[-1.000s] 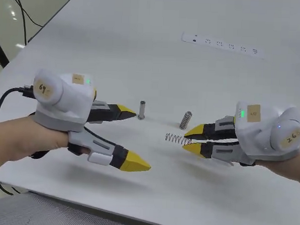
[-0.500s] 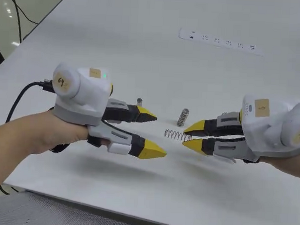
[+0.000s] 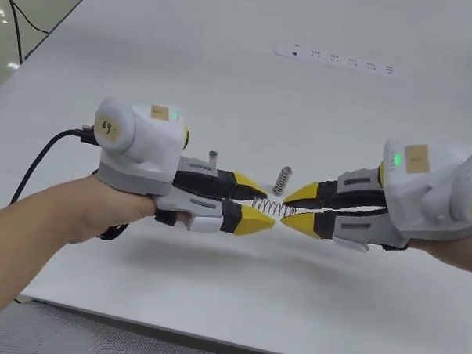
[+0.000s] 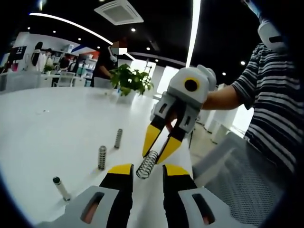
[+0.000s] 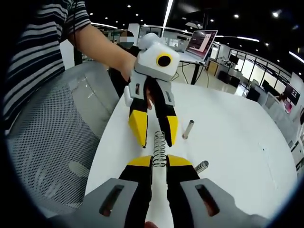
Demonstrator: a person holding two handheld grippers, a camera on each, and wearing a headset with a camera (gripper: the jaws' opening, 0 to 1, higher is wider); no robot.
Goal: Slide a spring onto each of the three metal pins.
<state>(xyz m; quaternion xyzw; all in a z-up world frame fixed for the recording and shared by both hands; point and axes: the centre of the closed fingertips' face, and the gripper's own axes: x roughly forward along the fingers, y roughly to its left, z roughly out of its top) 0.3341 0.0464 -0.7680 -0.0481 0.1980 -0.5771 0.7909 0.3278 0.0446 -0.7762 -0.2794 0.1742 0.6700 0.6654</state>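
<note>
Right gripper (image 3: 286,210): pinching the spring (image 5: 160,146) by one end
Left gripper (image 4: 148,168): jaws spread, flanking its free end

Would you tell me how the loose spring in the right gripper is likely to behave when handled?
The spring looks thin-wired and open-coiled, so it is probably light and bendy. Held by one end in the right gripper, its free end may wobble. Being round, it would likely roll on the smooth table.
</note>
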